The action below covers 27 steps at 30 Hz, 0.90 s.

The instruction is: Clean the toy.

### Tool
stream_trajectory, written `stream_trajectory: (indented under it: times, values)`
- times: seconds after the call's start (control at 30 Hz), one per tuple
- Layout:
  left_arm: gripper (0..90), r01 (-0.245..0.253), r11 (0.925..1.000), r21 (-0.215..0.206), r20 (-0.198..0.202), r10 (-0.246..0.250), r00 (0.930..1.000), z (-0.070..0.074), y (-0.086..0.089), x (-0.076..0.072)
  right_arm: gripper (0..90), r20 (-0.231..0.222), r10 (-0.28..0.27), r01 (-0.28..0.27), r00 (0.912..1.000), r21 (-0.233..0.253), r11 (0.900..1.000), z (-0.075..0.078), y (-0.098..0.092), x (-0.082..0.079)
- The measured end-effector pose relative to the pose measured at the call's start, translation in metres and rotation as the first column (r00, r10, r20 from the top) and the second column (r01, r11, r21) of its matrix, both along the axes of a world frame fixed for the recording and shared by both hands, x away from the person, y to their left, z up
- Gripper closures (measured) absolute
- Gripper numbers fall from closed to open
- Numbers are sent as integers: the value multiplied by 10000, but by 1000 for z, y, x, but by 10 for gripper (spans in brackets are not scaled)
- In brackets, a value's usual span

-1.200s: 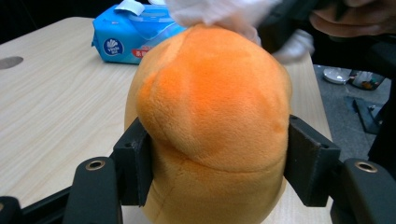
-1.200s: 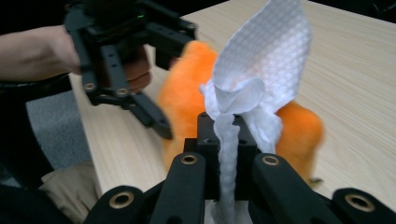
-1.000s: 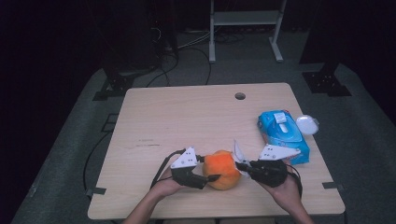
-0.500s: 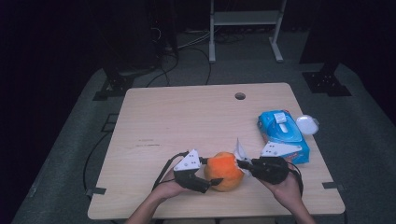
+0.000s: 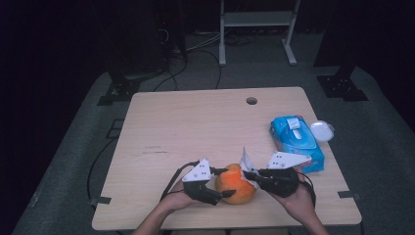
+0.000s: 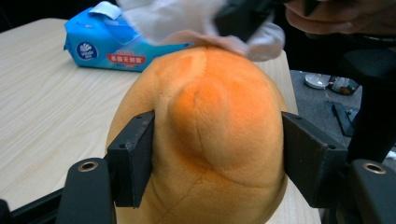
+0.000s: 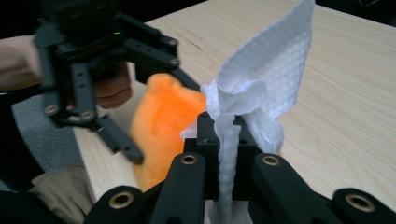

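Observation:
An orange plush ball (image 5: 236, 184) rests near the table's front edge, clamped between the jaws of my left gripper (image 5: 222, 182); it bulges between them in the left gripper view (image 6: 210, 140). My right gripper (image 5: 249, 174) is shut on a white wet wipe (image 5: 246, 162) and presses it against the ball's right upper side. In the right gripper view the wipe (image 7: 261, 88) stands up from the closed jaws, with the orange plush ball (image 7: 163, 126) and the left gripper (image 7: 154, 100) beyond. The wipe (image 6: 187, 21) touches the ball's top in the left gripper view.
A blue pack of wet wipes (image 5: 297, 141) lies at the table's right side, with a white lid-like object (image 5: 322, 130) at the edge beside it. A cable hole (image 5: 251, 101) sits near the far edge of the table (image 5: 195, 122). Dark floor and stands surround it.
Both grippers and the ball have shifted slightly toward me and to the right. The wipe has stayed on the ball's right side, the grips unchanged.

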<state>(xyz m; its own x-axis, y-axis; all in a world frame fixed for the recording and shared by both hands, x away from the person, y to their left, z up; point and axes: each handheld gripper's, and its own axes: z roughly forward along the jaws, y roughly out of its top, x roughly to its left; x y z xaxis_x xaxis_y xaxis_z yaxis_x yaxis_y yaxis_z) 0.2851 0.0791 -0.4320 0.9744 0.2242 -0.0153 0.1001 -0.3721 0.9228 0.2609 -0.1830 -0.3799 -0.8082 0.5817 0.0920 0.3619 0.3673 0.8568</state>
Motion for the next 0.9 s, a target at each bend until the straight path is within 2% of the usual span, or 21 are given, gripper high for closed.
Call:
stream_trajectory:
  times: [0.03, 0.07, 0.13, 0.27, 0.3, 0.4, 0.47, 0.57, 0.63, 0.7, 0.77, 0.8, 0.83, 0.9]
  values:
    - [313, 13, 10000, -24, -7, -13, 10000, -1, -1, 0, 855, -224, -165, 165, 9996, 2, 9999, -3, -6, 4]
    - [315, 29, 10000, -32, -34, -29, 10000, -2, -2, 0, 855, -258, -341, 341, 9991, -27, 9994, -5, -10, 6]
    - [315, 42, 10000, -29, -20, -43, 10000, -2, -3, 0, 856, -510, -434, 443, 9978, 173, 9989, -8, -15, 9]
    - [316, 201, 9998, 48, 84, -202, 9998, -4, -8, -2, 856, -383, -263, 266, 9989, 55, 9996, -6, -9, 3]
    - [317, 231, 9997, 51, 133, -231, 9996, -4, -8, -4, 856, -261, -15, 16, 9997, 19, 10000, -4, -2, 0]
    - [317, 215, 9998, 26, 110, -215, 9997, -4, -7, -4, 856, -144, 29, -30, 9999, -76, 10000, -2, 0, 0]
    - [317, 299, 9996, -7, 113, -299, 9995, -5, -7, -4, 856, -158, -298, 295, 9994, -149, 9995, -4, -7, 4]
    - [317, 350, 9994, 13, 169, -350, 9992, -5, -11, -5, 858, -521, -350, 355, 9980, 88, 9993, -8, -13, 8]
    - [316, 413, 9991, 42, 184, -413, 9990, -6, -12, -5, 858, -458, -202, 203, 9987, 14, 9998, -6, -8, 5]
    - [317, 444, 9990, 1, 182, -444, 9988, -7, -13, -6, 858, -428, 280, -268, 9987, 279, 9993, -4, -1, 1]
    - [312, 449, 9990, -18, 222, -448, 9988, -8, -15, -8, 857, -392, 943, -919, 9948, 602, 9939, -2, 8, -4]
    - [309, 449, 9990, -18, 222, -448, 9988, -8, -15, -8, 857, -392, 943, -919, 9948, 602, 9939, -2, 8, -4]
    - [309, 446, 9990, 29, 270, -446, 9986, -9, -16, -10, 858, -211, 1025, -1022, 9945, 156, 9946, 0, 15, -9]
    - [310, 393, 9992, -24, 200, -392, 9990, -9, -16, -10, 859, -231, 944, -942, 9953, 127, 9955, -2, 13, -7]
